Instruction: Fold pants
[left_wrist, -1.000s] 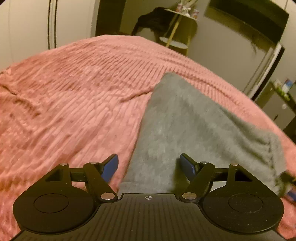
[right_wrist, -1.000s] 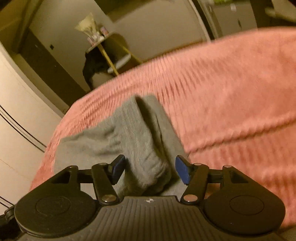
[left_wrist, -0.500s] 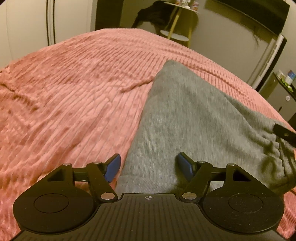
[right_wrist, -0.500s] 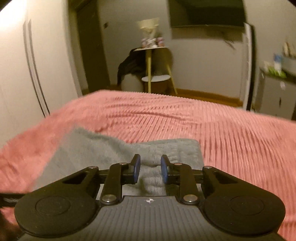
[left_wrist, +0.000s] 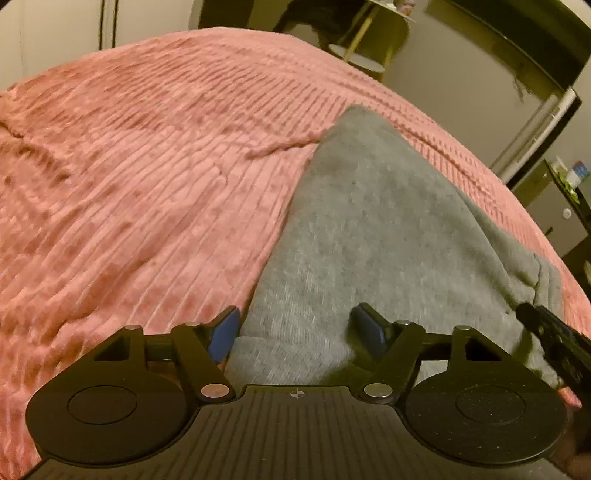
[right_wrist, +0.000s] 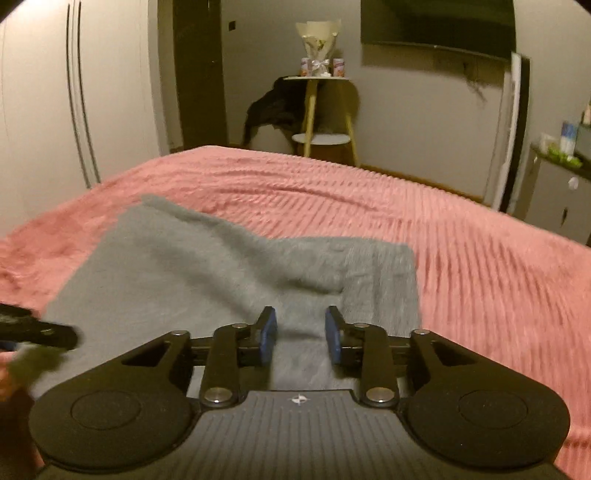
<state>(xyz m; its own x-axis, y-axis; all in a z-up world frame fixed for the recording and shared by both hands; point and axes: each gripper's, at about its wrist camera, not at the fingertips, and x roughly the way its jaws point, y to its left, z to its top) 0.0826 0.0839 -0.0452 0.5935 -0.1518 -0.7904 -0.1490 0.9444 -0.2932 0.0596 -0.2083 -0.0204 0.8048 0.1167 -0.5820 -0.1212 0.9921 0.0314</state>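
Two claws over grey pants (left_wrist: 369, 229), left claw (left_wrist: 299, 332) open, right claw (right_wrist: 301, 330) just reopening (nothing gripped)

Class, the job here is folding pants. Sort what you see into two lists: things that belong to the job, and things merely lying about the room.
Part of the job:
- grey pants
- pink bedspread they lie on
- left claw, open over the pants
- right claw, jaws apart, just opening, fabric between them

Lying about:
- side table
- dark garment
- wrapped bouquet
- wardrobe
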